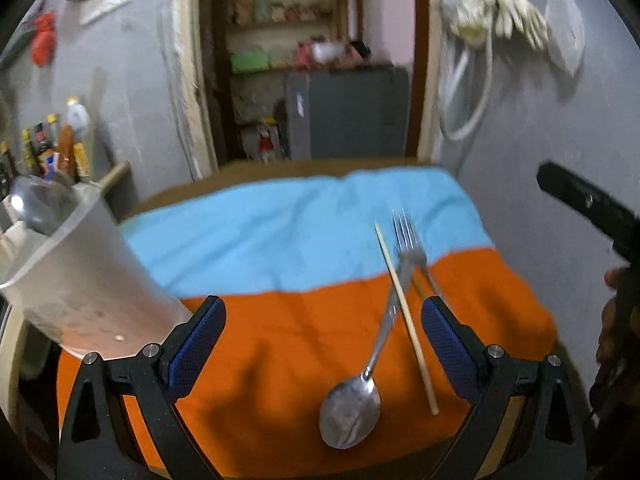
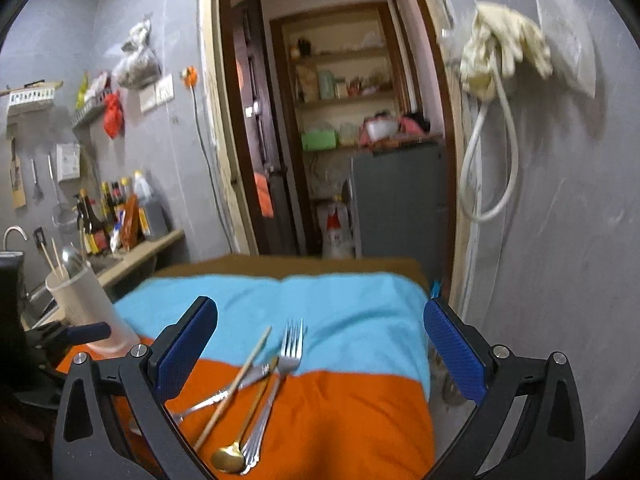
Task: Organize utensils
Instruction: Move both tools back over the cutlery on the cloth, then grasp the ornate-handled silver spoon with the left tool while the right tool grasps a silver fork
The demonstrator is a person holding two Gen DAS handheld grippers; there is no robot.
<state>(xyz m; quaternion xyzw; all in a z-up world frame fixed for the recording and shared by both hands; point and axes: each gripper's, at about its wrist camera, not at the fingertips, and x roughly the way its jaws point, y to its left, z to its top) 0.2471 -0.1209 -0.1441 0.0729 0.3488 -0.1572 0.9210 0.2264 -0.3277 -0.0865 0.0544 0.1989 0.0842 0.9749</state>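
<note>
The left gripper (image 1: 322, 340) is hovering with its jaws standing wide apart, blue pads (image 1: 198, 344) facing each other and gripping nothing. The right gripper (image 2: 320, 344) is likewise hanging with jaws spread wide and empty. At the right edge of the left wrist view, a hand (image 1: 618, 320) is holding the right gripper's handle.

Fork (image 1: 406, 236) handle hidden behind the fingers (image 1: 452, 348), gold spoon (image 2: 228, 458) mostly unseen in left view
</note>
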